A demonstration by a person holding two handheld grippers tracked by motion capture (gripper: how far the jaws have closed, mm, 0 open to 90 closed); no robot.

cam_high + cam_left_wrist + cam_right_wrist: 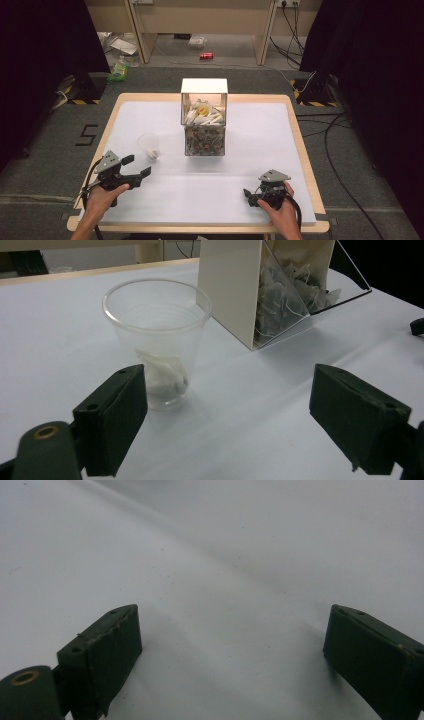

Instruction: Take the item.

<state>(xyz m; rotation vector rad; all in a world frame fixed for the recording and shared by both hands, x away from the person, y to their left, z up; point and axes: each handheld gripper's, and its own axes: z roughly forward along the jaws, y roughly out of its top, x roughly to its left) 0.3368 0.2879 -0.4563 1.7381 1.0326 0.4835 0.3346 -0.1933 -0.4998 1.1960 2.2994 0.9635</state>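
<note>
white table [240, 200] | dispenser box [204, 117] at centre | clear cup [149, 145] left of box, holding what looks like a tea bag [162, 375] | left gripper [137, 167] near cup, jaws apart, empty | right gripper [248, 195] right-front of box, jaws apart, empty

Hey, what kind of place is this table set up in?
Probably a lab or recording workspace: black curtains flank the table, cables trail over grey carpet, and hazard-taped stand bases sit beside it.

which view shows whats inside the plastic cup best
The left gripper view: the plastic cup stands close ahead, with a tea bag at its bottom. The high view shows the cup small, its contents a pale blur.
</note>
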